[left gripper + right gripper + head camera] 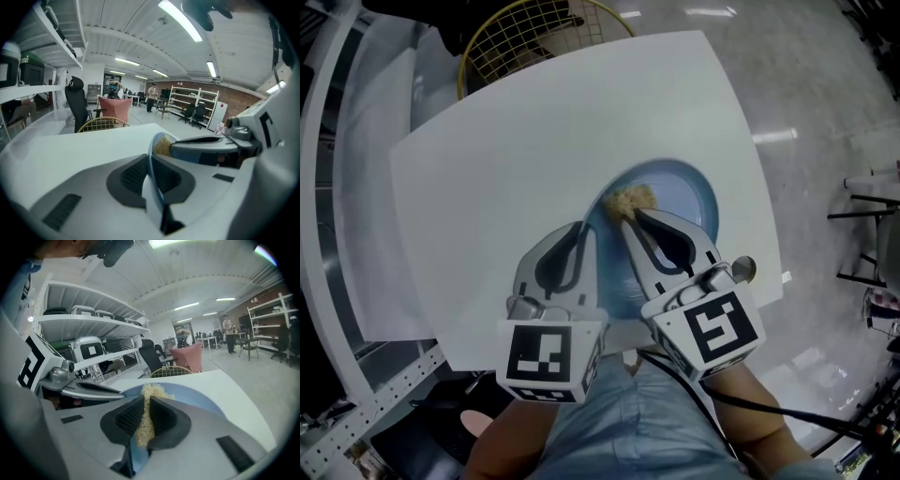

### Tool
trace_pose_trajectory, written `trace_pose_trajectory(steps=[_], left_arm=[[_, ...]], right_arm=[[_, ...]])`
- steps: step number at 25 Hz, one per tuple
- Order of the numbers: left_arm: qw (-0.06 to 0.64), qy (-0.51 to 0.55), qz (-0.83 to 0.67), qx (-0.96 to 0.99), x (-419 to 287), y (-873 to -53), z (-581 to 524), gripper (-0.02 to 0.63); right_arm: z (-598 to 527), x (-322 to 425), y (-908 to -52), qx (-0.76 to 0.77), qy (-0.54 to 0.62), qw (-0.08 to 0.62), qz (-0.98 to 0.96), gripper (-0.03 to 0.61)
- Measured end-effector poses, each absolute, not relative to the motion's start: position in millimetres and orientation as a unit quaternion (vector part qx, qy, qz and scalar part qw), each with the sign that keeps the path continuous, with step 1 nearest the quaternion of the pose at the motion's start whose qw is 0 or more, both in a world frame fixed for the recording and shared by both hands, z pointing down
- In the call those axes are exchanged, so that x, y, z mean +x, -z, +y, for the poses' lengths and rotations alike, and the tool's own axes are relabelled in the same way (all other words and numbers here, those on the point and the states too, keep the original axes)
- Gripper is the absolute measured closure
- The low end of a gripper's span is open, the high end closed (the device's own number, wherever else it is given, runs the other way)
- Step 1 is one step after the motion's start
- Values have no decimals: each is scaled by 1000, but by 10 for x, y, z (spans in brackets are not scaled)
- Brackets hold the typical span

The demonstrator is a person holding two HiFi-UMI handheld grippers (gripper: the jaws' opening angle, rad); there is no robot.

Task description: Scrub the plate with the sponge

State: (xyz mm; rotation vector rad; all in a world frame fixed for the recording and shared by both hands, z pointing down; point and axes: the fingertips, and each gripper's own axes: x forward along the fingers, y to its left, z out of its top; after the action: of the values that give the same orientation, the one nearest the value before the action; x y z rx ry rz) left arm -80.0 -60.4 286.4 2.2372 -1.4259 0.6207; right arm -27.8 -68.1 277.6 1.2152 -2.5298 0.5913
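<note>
Scrubbing looks to be the step in hand. At the near right part of the white bench [487, 187] is the round pale-blue plate [686, 199]. The left tool [581, 230] is clenched on the plate's left rim. In the left gripper view the thin blue edge runs straight down between the two dark ribbed pads, which press on it from both sides. Whether the plate rests flat on the bench or is tipped up by that grip, I cannot tell.

The right tool [630, 217] grasps the tan, fibrous scrubbing sponge [630, 199]. In the right gripper view the straw-like wad is squeezed between its pads, with a tuft sticking out past the tips over the plate's blue face. In the head view that tuft sits at the upper-left part of the plate, just beside the rim the left tool pins. The two tools lie side by side, close together. Whether the sponge presses on the plate or hangs just above it is not clear.

I judge that the sponge reaches only one edge of the face from here, and the broad right and near parts lie beyond it. The next move calls for sweeping the sponge across the face with light pressure. Meanwhile the left tool's clamp has to keep the plate from sliding or tipping. The right tool should also steer clear of the left tool as it strokes.
</note>
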Motion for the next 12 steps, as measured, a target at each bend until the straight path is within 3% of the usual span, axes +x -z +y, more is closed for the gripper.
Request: trace_pose_trajectory(steps=[12], left_arm=[[215,-224,-508,803,-846,-2901,-574,589]], right_arm=[[-297,-554,-2824,372,-215,117,-896,537]])
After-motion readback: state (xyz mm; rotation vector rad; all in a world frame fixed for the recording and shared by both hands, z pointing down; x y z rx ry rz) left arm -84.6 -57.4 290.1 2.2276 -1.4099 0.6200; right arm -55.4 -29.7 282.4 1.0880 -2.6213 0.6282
